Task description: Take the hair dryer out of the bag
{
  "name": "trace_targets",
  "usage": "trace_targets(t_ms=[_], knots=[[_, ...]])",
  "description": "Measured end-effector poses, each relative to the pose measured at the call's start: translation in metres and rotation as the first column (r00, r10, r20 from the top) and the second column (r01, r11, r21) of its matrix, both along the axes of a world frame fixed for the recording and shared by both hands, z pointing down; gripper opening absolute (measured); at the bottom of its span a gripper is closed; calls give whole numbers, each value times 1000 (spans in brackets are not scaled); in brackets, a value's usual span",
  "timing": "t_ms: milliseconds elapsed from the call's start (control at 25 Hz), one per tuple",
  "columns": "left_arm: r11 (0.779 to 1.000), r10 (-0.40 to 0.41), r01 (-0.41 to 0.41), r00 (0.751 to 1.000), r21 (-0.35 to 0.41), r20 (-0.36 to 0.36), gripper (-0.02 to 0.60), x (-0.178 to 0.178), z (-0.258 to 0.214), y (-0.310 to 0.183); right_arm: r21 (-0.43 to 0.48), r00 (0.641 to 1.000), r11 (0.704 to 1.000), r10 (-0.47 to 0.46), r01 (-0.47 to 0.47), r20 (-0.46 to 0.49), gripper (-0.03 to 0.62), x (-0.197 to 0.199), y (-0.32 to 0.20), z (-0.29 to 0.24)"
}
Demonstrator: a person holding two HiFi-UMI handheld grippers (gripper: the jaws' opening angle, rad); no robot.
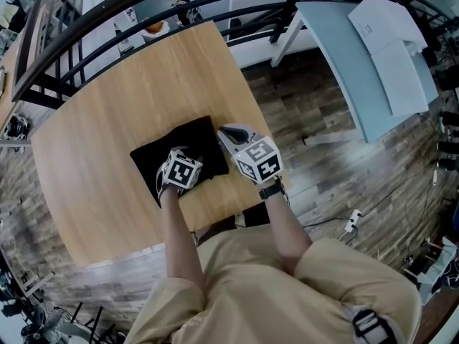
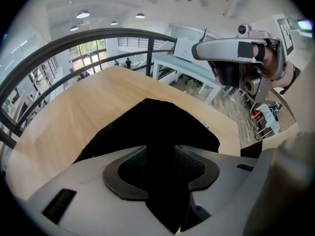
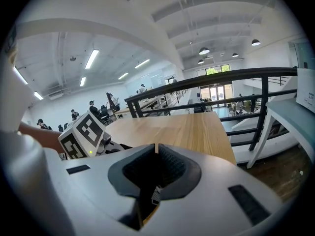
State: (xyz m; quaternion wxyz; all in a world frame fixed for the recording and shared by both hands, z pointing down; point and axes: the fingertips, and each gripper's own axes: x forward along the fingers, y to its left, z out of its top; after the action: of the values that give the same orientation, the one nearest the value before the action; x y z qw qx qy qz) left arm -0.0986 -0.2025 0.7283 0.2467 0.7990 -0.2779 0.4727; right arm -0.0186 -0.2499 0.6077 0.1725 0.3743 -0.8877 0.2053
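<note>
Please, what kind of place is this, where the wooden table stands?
Probably a large open office or workshop hall, perhaps seen from a raised gallery. A black railing runs beside the wooden table, round lamps hang from a high white ceiling, and several people are busy in the distance.

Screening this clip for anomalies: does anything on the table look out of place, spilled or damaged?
Nothing stands out. The black bag lies on the wooden table, skewed to its edges but fully on it; nothing spilled or torn shows. The hair dryer is not in sight.
</note>
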Motion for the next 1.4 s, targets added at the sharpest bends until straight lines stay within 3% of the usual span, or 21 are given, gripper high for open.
trace_targets(t_ms=[200,440,520,680,1040,1240,1400], knots=[[1000,2,-2,997,-1,-75,171,4,1,2,-3,1000,1000,-13,13,12,17,-3,0,0],[999,9,-6,997,44,-80,132,1,-1,4,-4,999,1000,-17,17,35,17,-6,0,-3],[998,-17,22,997,66,-76,72,-3,-2,5,-4,999,1000,-21,21,42,17,-8,1,-4],[991,-73,82,993,103,-89,20,-10,-1,6,2,998,999,-36,36,48,17,-12,3,-6],[965,-202,226,964,134,-173,18,-29,-40,20,24,992,993,-119,119,-38,17,10,14,-1],[962,-194,221,967,161,-167,18,-37,-57,31,8,954,965,-257,261,-155,17,12,34,28],[960,-197,225,965,165,-171,18,-39,-59,35,-6,874,911,-397,412,-280,17,1,43,51]])
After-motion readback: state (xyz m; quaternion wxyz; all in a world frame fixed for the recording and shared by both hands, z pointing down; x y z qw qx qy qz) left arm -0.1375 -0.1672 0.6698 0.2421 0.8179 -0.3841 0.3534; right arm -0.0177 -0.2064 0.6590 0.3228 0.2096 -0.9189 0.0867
